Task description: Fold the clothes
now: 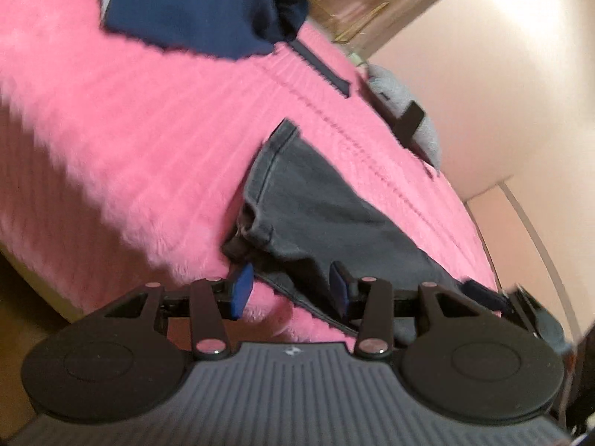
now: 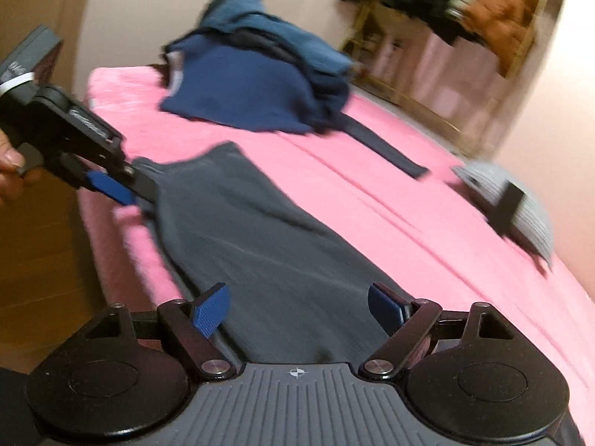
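Observation:
Dark grey jeans (image 1: 316,219) lie stretched along the near edge of a bed covered by a fluffy pink blanket (image 1: 148,130); they also show in the right wrist view (image 2: 267,245). My left gripper (image 1: 292,293) is open just above the waistband end; it also shows from the side in the right wrist view (image 2: 122,186), at the far end of the jeans. My right gripper (image 2: 297,310) is open over the near end of the jeans, its pads (image 2: 210,312) apart on either side of the cloth.
A pile of navy and blue clothes (image 2: 256,85) sits at the far end of the bed, with a dark strap (image 2: 386,148) trailing from it. A grey knitted item (image 2: 520,204) lies near the right edge. A clothes rack (image 2: 465,7) stands by the wall. Wooden floor (image 2: 41,252) lies to the left.

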